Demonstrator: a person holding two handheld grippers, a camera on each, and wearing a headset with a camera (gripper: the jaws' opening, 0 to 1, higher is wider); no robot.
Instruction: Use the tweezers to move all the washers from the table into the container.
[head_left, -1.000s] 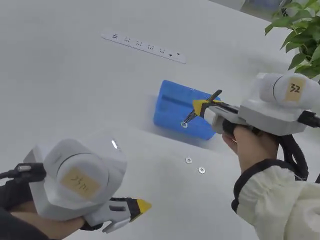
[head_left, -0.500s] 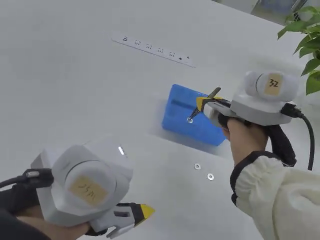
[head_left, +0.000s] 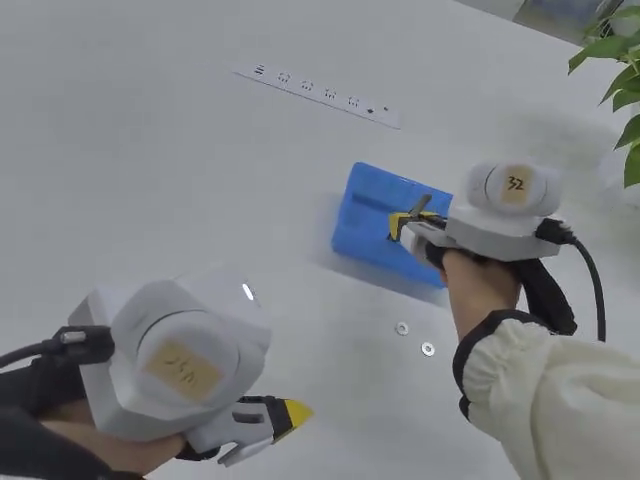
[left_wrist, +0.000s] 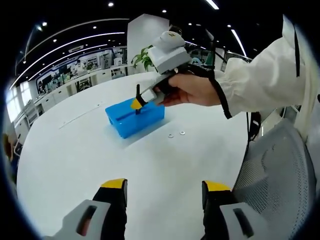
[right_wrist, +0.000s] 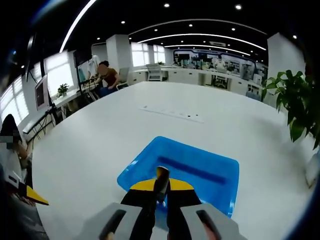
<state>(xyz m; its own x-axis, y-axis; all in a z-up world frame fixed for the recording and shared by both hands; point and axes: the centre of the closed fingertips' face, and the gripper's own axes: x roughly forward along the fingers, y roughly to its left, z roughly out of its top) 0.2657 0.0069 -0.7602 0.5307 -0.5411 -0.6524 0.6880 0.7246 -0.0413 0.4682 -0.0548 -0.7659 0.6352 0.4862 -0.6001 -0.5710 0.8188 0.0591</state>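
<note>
Presently above container (head_left: 365, 212): right gripper (head_left: 400, 223), clamped on tweezers (right_wrist: 161, 175).
Remaining beside container: two washers (head_left: 402, 328) on table (head_left: 150, 120).
Left gripper (left_wrist: 164, 186): wide, empty, far from container.

The right gripper (head_left: 402, 224) has swung in from 3 o'clock to stand closer over the container (head_left: 365, 212). It has tipped more upright, so its 32 label (head_left: 515, 184) now faces up. The tweezers (head_left: 413, 213) look shorter and steeper, with the tip inside the container's near half. The washer seen at the tip 1.0 s and 0.5 s ago can't be made out now.
</note>
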